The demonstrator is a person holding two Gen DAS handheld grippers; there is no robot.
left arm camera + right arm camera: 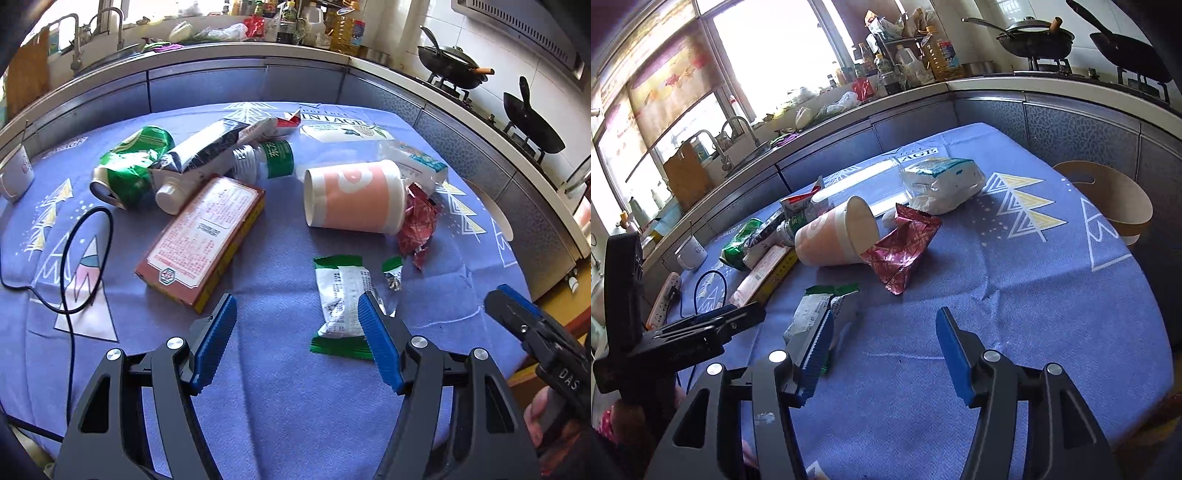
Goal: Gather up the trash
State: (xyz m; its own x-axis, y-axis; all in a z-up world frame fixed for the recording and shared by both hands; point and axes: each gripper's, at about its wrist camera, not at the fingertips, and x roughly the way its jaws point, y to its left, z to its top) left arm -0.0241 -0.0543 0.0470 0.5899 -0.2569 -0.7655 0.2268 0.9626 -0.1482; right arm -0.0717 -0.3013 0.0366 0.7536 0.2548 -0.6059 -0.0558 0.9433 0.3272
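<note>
1. A counter [280, 387] under a blue cloth printed with white and yellow triangle trees; a pale wooden chair back [1108, 195] just beside its far edge.
2. Behind it, grey-blue cabinet fronts [207, 85] beneath a pale worktop [1015, 86] that bends round the corner.
3. A large window [768, 55] glows bright, a patterned blind [665, 85] partly lowered; a curved tap [737, 127] stands below it.
4. White tiled wall [424, 18]; dark woks [452, 62] on a gas hob, an extractor hood [524, 26] above; oil bottles [942, 55] crowd the corner.
</note>
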